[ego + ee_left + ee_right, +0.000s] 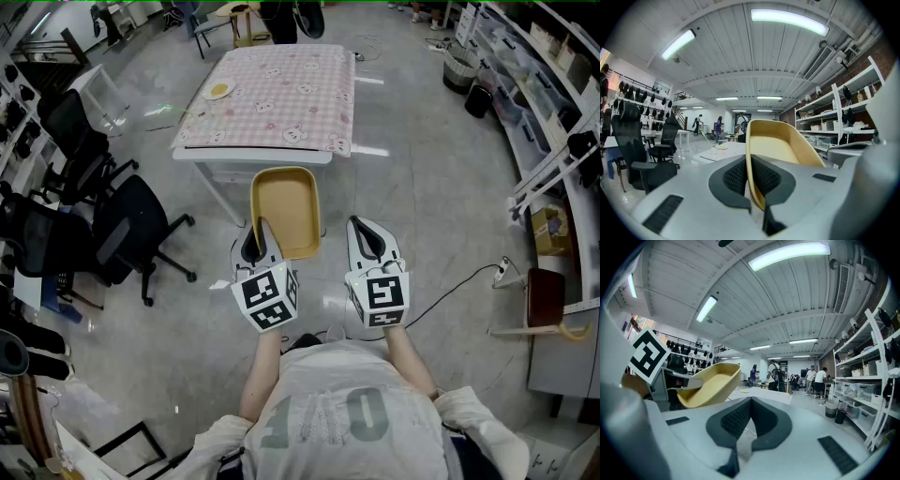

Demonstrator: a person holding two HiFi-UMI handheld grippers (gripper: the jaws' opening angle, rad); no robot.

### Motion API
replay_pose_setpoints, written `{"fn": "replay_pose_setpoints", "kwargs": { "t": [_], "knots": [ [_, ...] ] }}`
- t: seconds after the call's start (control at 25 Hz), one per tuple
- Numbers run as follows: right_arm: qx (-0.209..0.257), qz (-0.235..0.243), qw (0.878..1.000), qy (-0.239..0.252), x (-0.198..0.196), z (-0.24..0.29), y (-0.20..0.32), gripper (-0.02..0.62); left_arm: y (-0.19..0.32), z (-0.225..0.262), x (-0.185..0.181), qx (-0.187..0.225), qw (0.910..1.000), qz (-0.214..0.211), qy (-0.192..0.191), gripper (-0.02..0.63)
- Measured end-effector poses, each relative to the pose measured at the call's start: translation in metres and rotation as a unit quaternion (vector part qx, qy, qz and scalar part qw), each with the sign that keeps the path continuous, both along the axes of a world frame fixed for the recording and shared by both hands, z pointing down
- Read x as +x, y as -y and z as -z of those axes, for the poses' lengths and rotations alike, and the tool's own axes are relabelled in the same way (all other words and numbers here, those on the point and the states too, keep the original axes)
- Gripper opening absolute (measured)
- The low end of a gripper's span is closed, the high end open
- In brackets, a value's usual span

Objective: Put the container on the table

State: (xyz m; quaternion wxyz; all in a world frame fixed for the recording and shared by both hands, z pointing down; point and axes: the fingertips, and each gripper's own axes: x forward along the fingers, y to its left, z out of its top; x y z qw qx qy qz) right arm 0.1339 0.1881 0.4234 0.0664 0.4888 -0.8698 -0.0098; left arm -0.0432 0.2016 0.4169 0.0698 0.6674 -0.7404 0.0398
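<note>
A yellow, tub-shaped container (pixel 284 211) hangs in the air over the floor, short of the table (pixel 272 122) with the pink checked cloth. My left gripper (pixel 263 232) is shut on the container's near rim; in the left gripper view the rim (pixel 751 159) runs between the two black pads of the left gripper (pixel 750 177). My right gripper (pixel 367 231) is beside it on the right, shut and holding nothing. In the right gripper view the pads of the right gripper (pixel 749 414) meet, and the container (pixel 710 383) shows at the left.
A small yellow plate (pixel 218 91) lies on the table's left side. Black office chairs (pixel 122 230) stand at the left. Shelving (pixel 553 112) lines the right wall, with a cable (pixel 459 281) on the floor and dark bins (pixel 459 67) beyond. People stand far behind the table.
</note>
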Motion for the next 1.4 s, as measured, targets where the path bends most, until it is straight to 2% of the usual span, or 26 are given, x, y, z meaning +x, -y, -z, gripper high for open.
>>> {"fn": "replay_pose_setpoints", "kwargs": {
  "t": [0.2,0.32,0.6,0.88,1.12,1.4],
  "knots": [
    [-0.015,0.000,1.000,0.014,-0.004,-0.002,-0.003,0.029,-0.007,-0.010,-0.012,-0.016,0.9997,0.015,0.004,0.028],
    [-0.024,0.004,1.000,0.005,-0.002,-0.013,-0.004,0.029,-0.008,-0.012,-0.015,-0.017,0.9996,0.022,0.004,0.028],
    [-0.017,0.017,0.999,0.035,-0.008,-0.008,-0.005,0.029,-0.007,-0.013,-0.010,-0.020,0.9997,0.016,0.005,0.028],
    [-0.038,0.032,0.998,0.040,-0.019,-0.020,0.000,0.029,0.001,-0.023,-0.022,-0.033,0.9990,0.030,-0.003,0.028],
    [-0.047,0.038,0.998,0.028,-0.026,-0.029,0.030,0.029,0.044,-0.026,-0.031,-0.033,0.9991,0.027,-0.005,0.028],
    [-0.049,0.012,0.998,0.021,-0.038,-0.031,0.116,0.029,0.147,-0.026,-0.041,-0.030,0.9993,-0.001,-0.020,0.028]
  ]
}}
